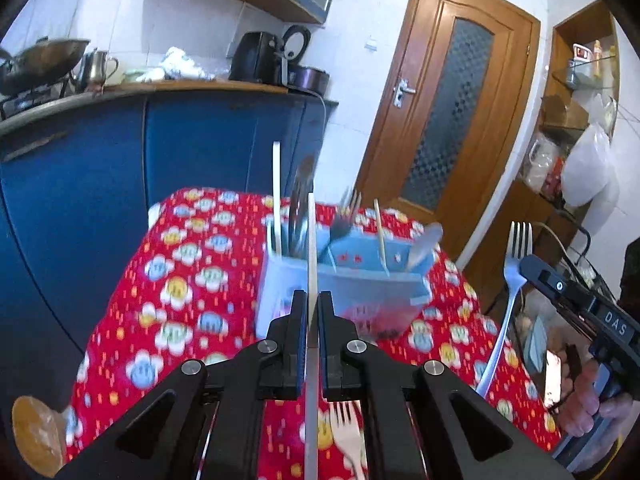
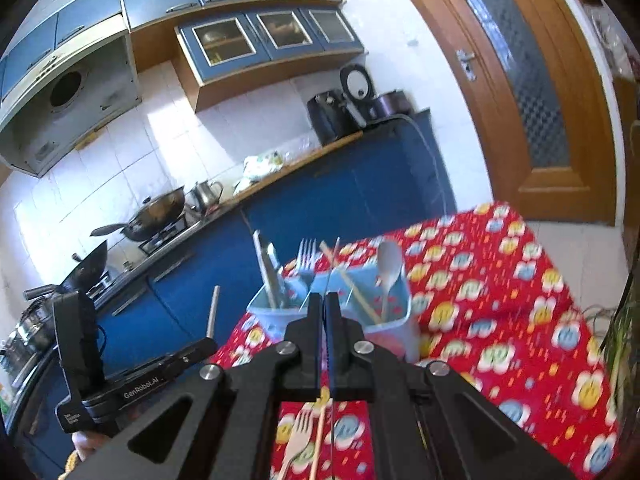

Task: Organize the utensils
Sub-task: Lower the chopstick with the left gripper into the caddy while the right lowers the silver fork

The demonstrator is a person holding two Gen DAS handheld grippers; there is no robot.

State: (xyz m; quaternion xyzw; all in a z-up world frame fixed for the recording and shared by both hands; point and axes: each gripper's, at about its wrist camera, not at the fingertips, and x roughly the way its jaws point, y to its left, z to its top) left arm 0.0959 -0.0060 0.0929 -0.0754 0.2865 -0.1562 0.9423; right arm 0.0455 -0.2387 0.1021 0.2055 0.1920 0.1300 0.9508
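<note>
Mid-carry: left gripper (image 1: pixel 313 308) clenched on a pale stick (image 1: pixel 312 240), right gripper (image 2: pixel 324 312) on a fork (image 1: pixel 508 292); next, lowering both into the organizer (image 1: pixel 344 280), centre frame.

Blue cabinets (image 2: pixel 352 192), white tiled wall (image 2: pixel 168 140), wooden door (image 1: pixel 448 116)

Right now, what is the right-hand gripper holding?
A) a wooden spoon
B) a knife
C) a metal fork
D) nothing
C: in the left wrist view the right gripper is clamped on the handle of a metal fork, tines pointing up.
</note>
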